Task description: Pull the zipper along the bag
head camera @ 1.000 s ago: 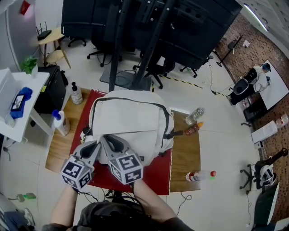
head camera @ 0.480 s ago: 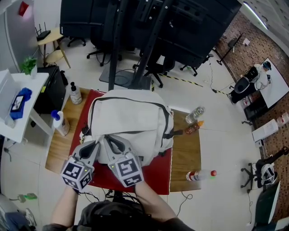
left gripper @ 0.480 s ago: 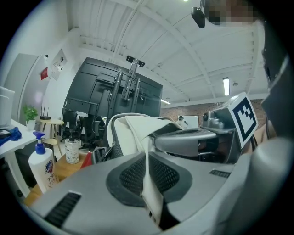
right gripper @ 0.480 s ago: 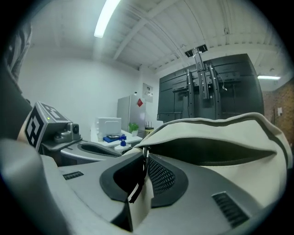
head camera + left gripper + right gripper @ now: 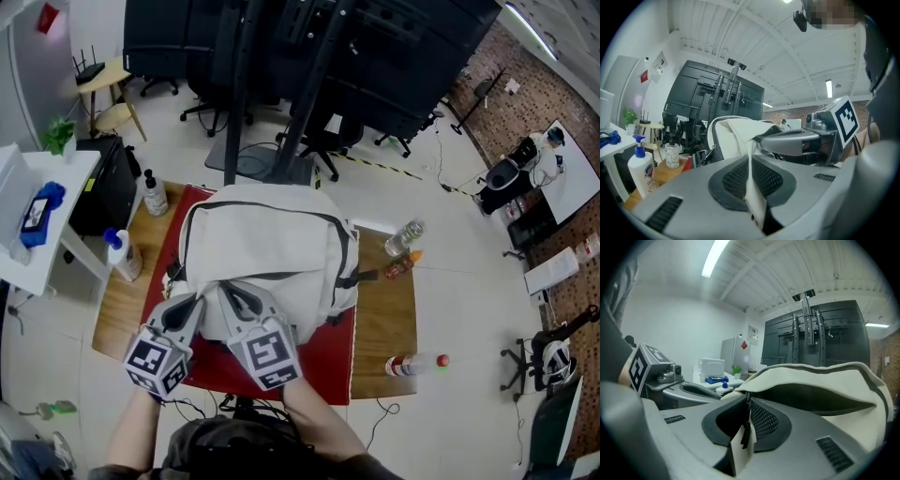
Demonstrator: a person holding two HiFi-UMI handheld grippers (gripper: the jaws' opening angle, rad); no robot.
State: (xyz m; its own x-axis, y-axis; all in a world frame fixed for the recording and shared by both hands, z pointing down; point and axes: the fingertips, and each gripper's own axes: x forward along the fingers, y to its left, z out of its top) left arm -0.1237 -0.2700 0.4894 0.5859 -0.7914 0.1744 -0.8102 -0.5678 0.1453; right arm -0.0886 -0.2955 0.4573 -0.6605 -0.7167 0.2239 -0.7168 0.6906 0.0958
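Observation:
A cream backpack (image 5: pixel 267 246) with a dark zipper line lies on a red mat (image 5: pixel 323 364). Both grippers sit at its near-left edge. My left gripper (image 5: pixel 191 303) is shut on a fold of the bag's cream fabric (image 5: pixel 740 133), which runs between its pads (image 5: pixel 731 180). Just to its right, my right gripper (image 5: pixel 234 293) is pinched on the black zipper pull (image 5: pixel 745 433), with a strip of cream fabric beside it. In the right gripper view the bag's mouth (image 5: pixel 811 399) gapes open ahead of the jaws, dark inside.
The mat lies on a wooden table (image 5: pixel 384 323). A pump bottle (image 5: pixel 158 197) and a white bottle with a blue cap (image 5: pixel 124 255) stand at the left. Two bottles (image 5: pixel 403 240) lie right of the bag, another (image 5: pixel 412 364) near the front right corner. A white side table (image 5: pixel 52 202) stands at the left.
My right gripper has edged slightly toward me, its jaws narrowing on the zipper pull. The left gripper and the bag have hardly moved.

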